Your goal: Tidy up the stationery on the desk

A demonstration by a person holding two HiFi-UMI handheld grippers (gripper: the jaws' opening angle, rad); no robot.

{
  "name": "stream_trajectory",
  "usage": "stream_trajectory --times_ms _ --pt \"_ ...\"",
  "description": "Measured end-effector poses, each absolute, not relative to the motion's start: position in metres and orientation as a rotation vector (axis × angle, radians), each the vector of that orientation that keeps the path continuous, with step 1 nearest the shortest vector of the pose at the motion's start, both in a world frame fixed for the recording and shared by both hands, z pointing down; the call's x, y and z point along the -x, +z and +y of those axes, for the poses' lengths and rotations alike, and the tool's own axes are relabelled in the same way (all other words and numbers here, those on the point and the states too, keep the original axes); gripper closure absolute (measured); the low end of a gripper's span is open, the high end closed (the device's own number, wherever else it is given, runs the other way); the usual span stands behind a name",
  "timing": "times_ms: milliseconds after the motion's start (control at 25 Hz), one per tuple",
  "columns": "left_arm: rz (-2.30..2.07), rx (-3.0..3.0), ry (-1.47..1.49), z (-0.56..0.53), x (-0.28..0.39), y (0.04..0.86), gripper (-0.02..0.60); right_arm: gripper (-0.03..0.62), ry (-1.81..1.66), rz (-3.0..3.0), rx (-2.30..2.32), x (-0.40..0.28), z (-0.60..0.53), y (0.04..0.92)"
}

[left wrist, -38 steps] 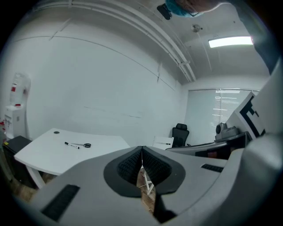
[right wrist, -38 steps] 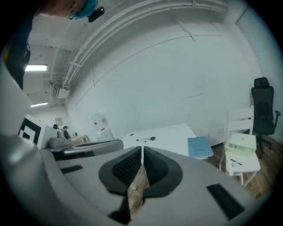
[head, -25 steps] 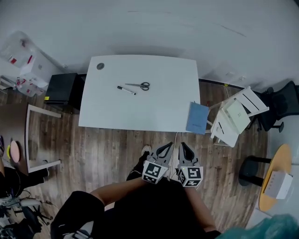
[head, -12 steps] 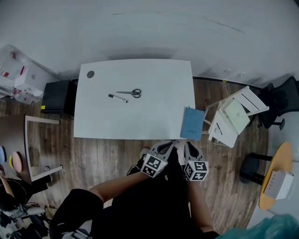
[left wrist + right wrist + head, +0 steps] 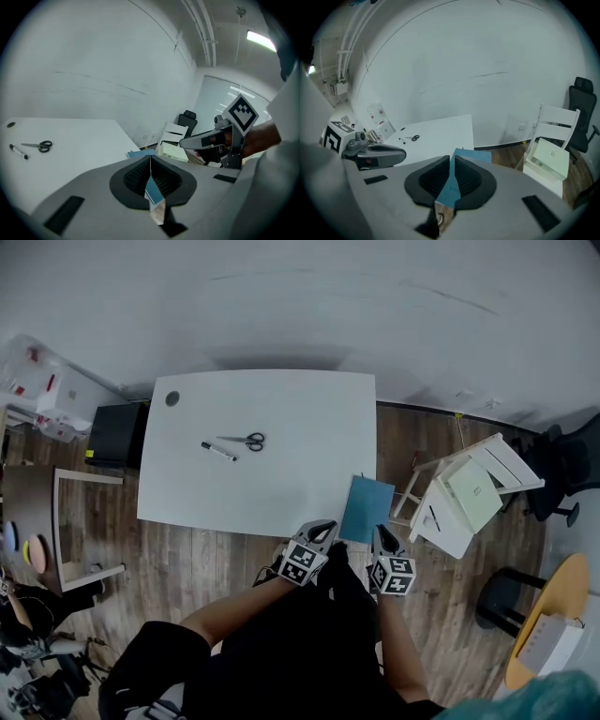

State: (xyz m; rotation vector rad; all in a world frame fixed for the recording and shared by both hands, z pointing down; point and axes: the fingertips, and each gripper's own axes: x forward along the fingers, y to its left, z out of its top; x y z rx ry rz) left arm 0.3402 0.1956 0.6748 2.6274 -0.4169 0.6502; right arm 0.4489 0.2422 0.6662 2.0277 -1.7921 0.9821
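Stationery sits in two spots on the white desk (image 5: 281, 493). Nearest me, the blue notebook (image 5: 366, 509) lies at the near right corner, overhanging the edge. My left gripper (image 5: 328, 525) and right gripper (image 5: 379, 533) hover just short of that corner, side by side. Both have their jaws closed together with nothing in them; the notebook shows only beyond the tips. Below them is wooden floor (image 5: 216, 554).

Further across the desk lie the scissors (image 5: 246, 440) and, just beside them, the marker (image 5: 217, 452). A small grey disc (image 5: 172, 398) sits at the far left corner. A white chair (image 5: 469, 493) with a pale book stands to the right, a black box (image 5: 114, 432) to the left, and a plain wall behind.

A second ago both grippers hung over the floor, well short of the desk; they have since come forward and down to its edge. The stationery has not shifted.
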Motion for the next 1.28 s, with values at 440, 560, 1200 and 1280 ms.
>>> stream_trajectory --times_ms 440,560,1200,1280 --pt "-0.462 -2.412 0.845 0.205 -0.386 0.756 0.563 0.557 1.144 -1.743 -1.846 -0.522 0.238 0.757" --pt "-0.477 -2.384 0.878 0.208 -0.389 0.769 0.538 0.495 1.209 -1.741 -1.792 -0.529 0.24 0.777" --pt "-0.574 -2.272 0.988 0.207 -0.384 0.811 0.485 0.448 1.412 -1.794 -1.68 -0.522 0.227 0.818" --pt "-0.575 -2.31 1.016 0.207 -0.385 0.808 0.485 0.448 1.399 -1.808 -1.657 -0.518 0.224 0.817"
